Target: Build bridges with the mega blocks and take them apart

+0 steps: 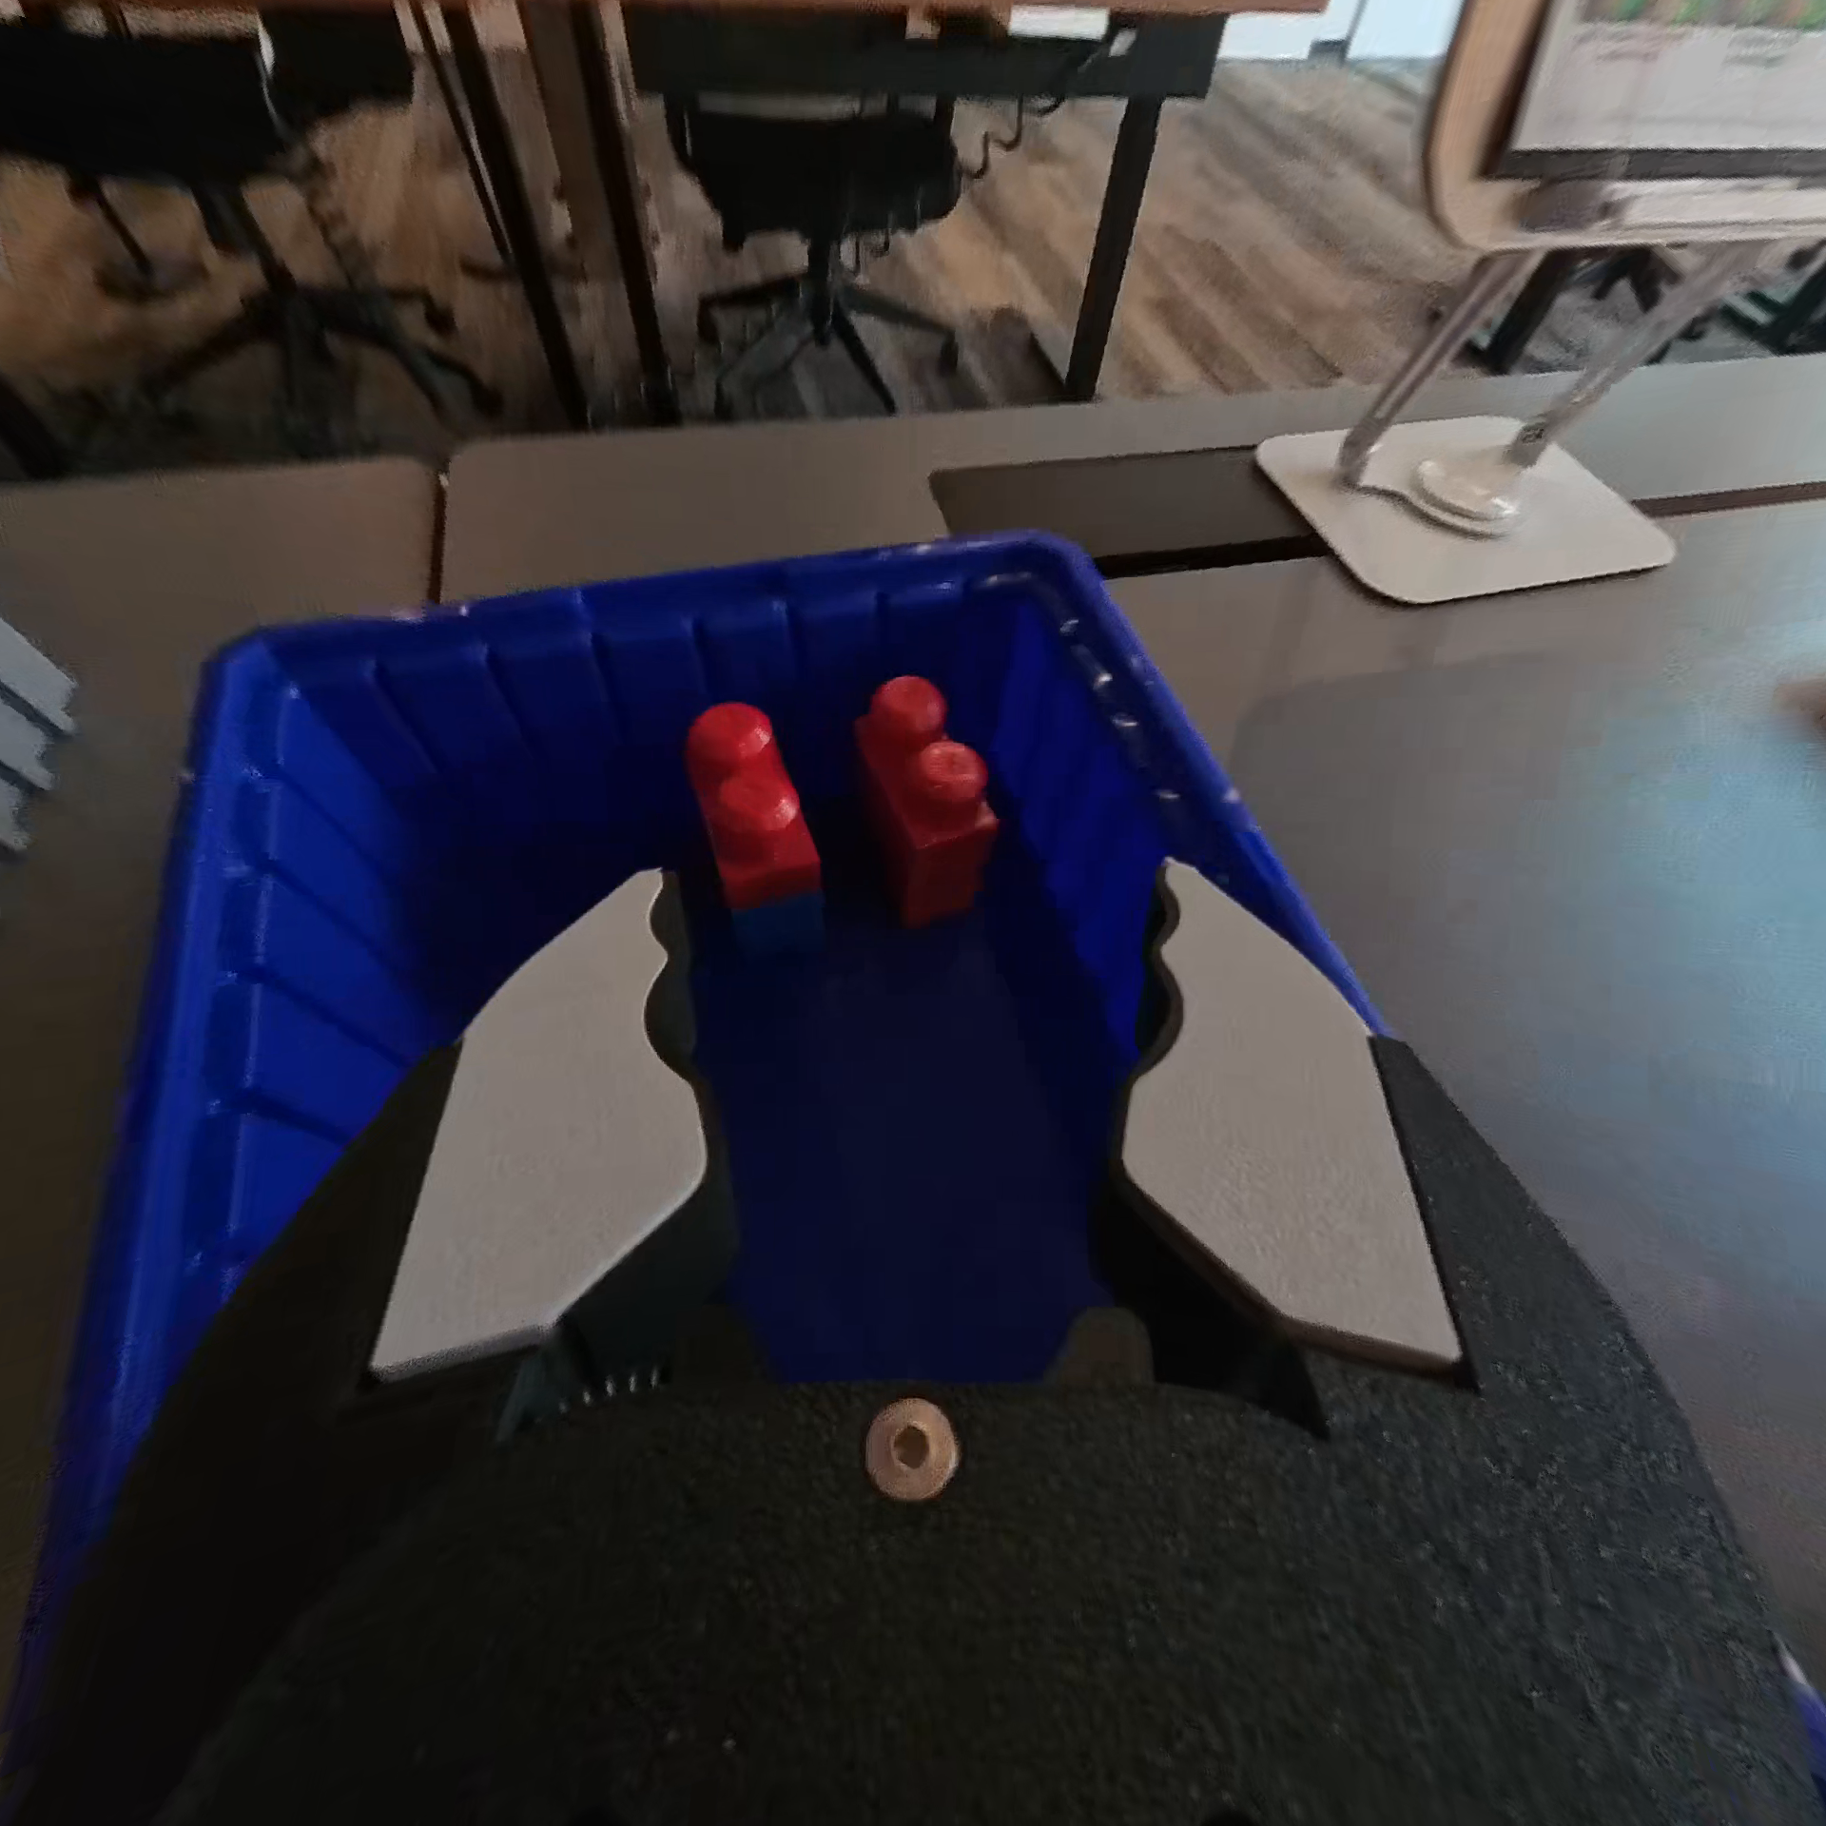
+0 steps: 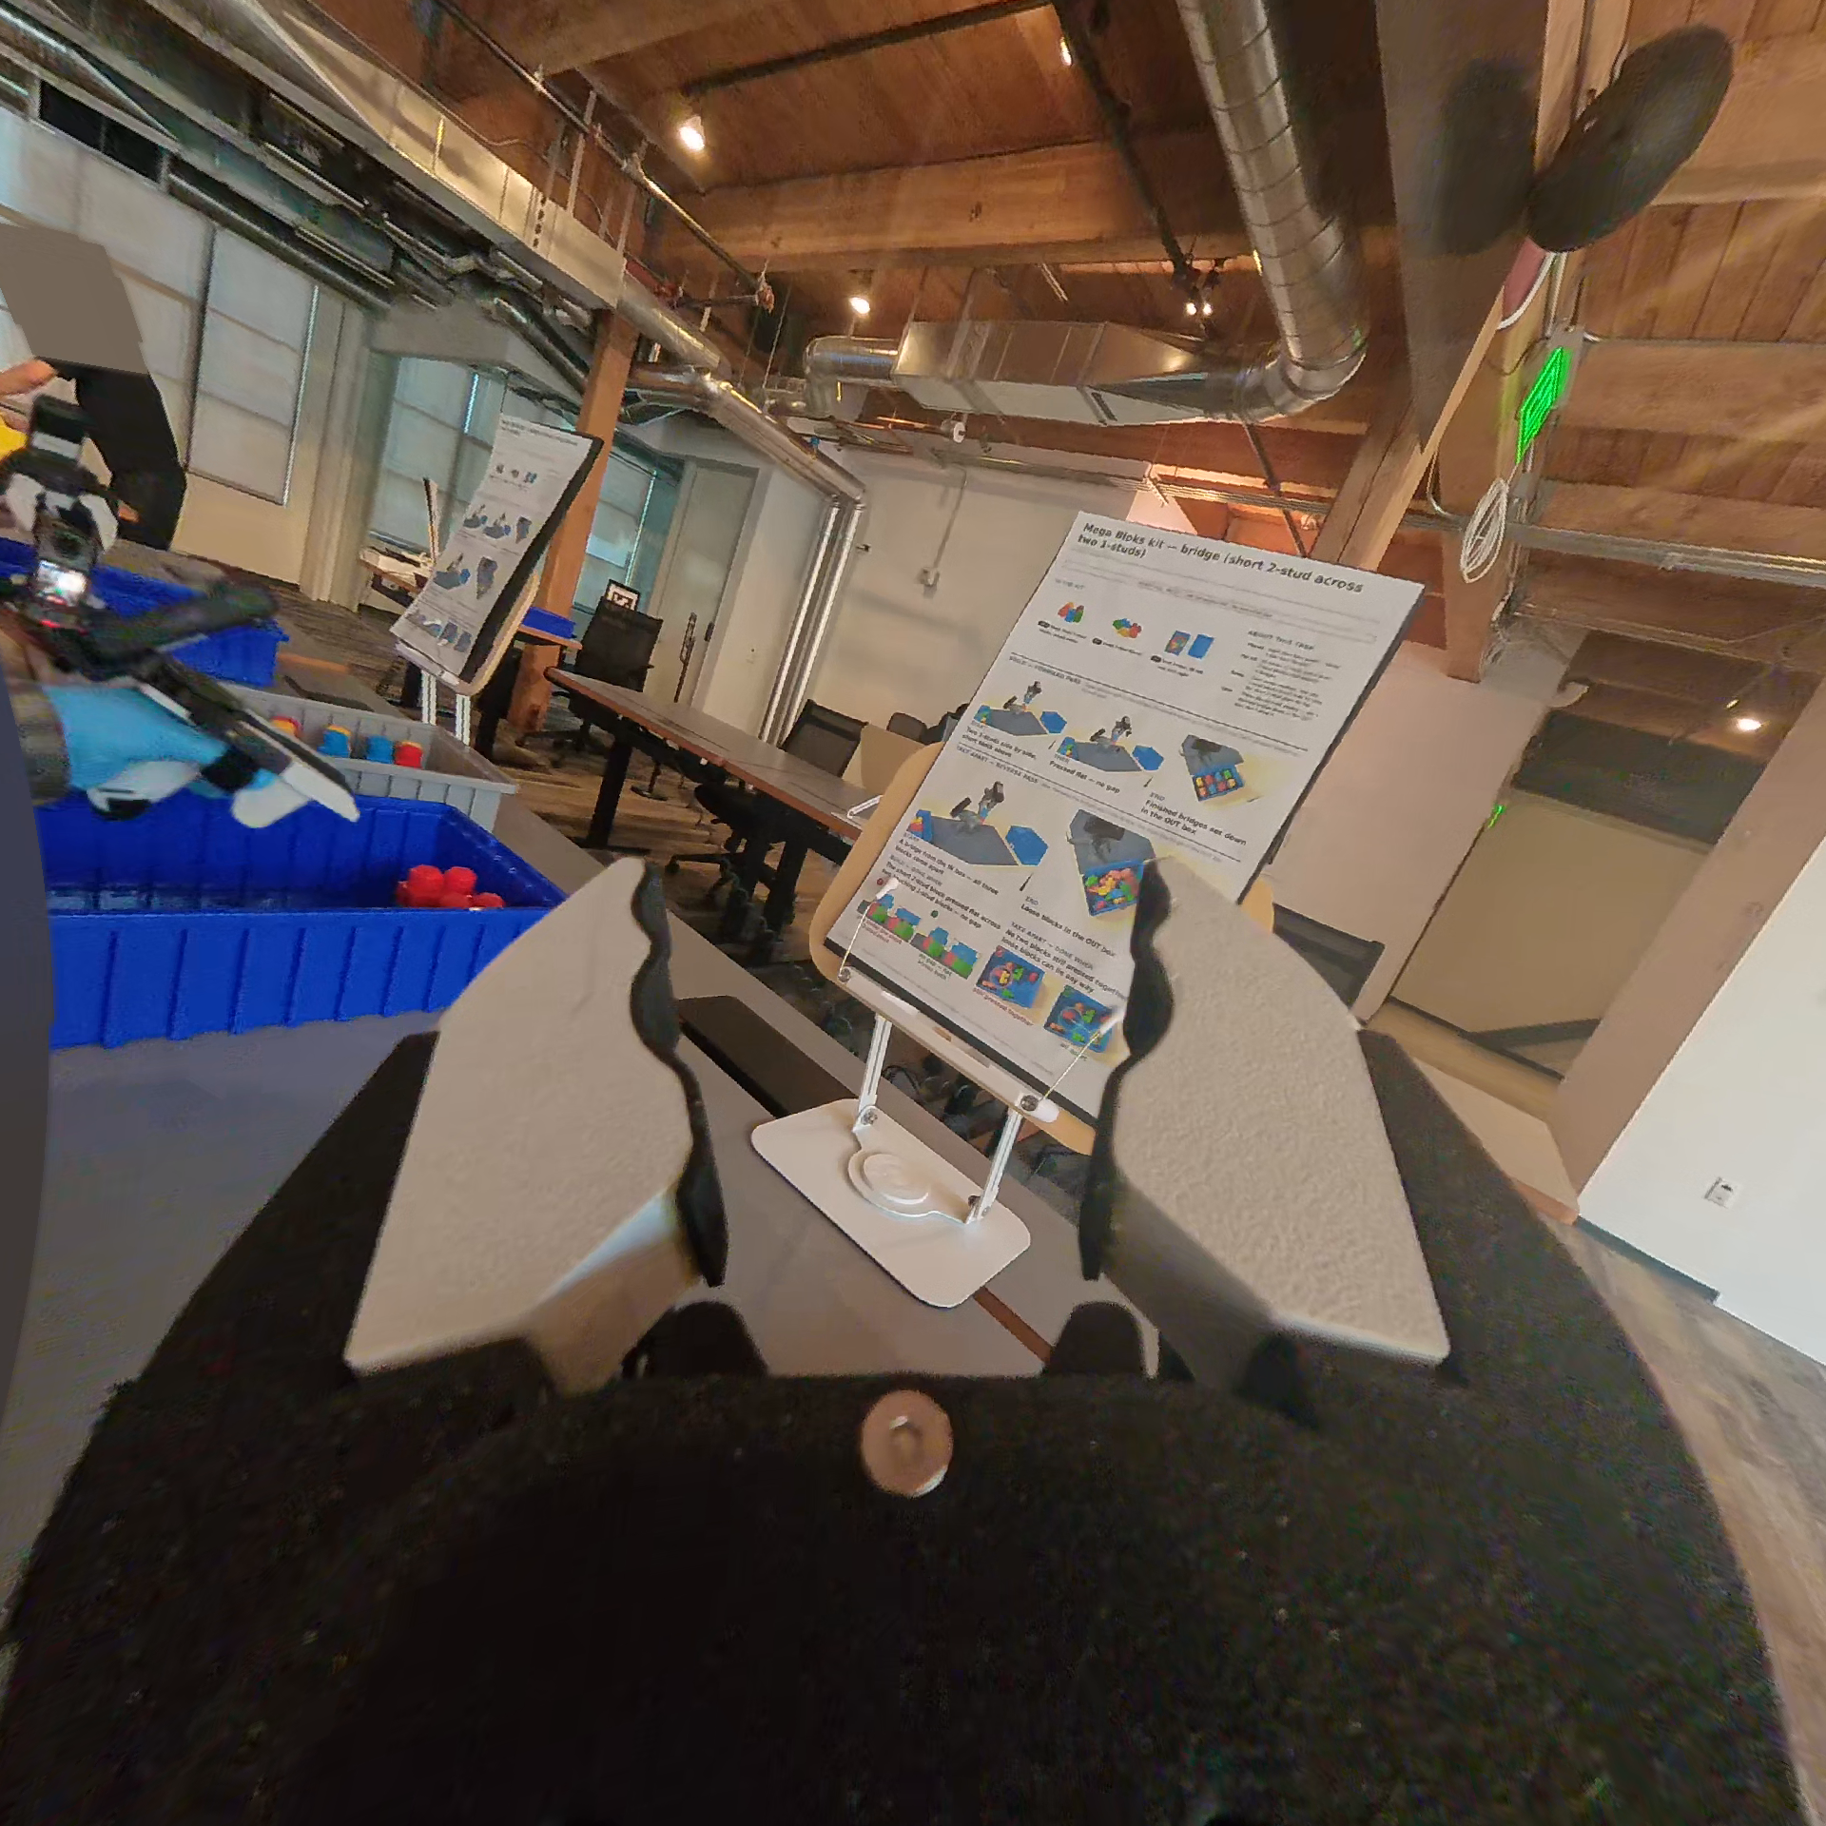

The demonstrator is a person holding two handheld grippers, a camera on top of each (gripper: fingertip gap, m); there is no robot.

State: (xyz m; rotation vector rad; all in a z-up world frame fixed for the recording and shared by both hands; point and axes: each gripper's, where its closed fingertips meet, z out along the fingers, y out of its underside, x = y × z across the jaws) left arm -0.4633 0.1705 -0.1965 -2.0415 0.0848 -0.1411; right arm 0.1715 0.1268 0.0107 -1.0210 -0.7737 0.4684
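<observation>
In the left wrist view a blue bin (image 1: 326, 850) sits on the dark table. Two red two-stud blocks stand at its far end: the left one (image 1: 756, 825) sits on a blue block (image 1: 781, 924), the right one (image 1: 929, 805) stands beside it. My left gripper (image 1: 914, 874) is open and empty, held over the bin just short of the blocks. In the right wrist view my right gripper (image 2: 894, 874) is open and empty, raised above the table. The blue bin (image 2: 267, 949) with red blocks (image 2: 445, 884) is at the left, with the left gripper (image 2: 287, 790) over it.
An instruction sheet on a white stand (image 2: 1117, 790) stands right ahead of the right gripper; its base (image 1: 1462, 504) is beyond the bin's right corner. A grey tray (image 2: 415, 771) with coloured blocks sits behind the blue bin. Office chairs and desks stand beyond the table edge. The gap from one gripper's tips to the other's is roughly 65 cm.
</observation>
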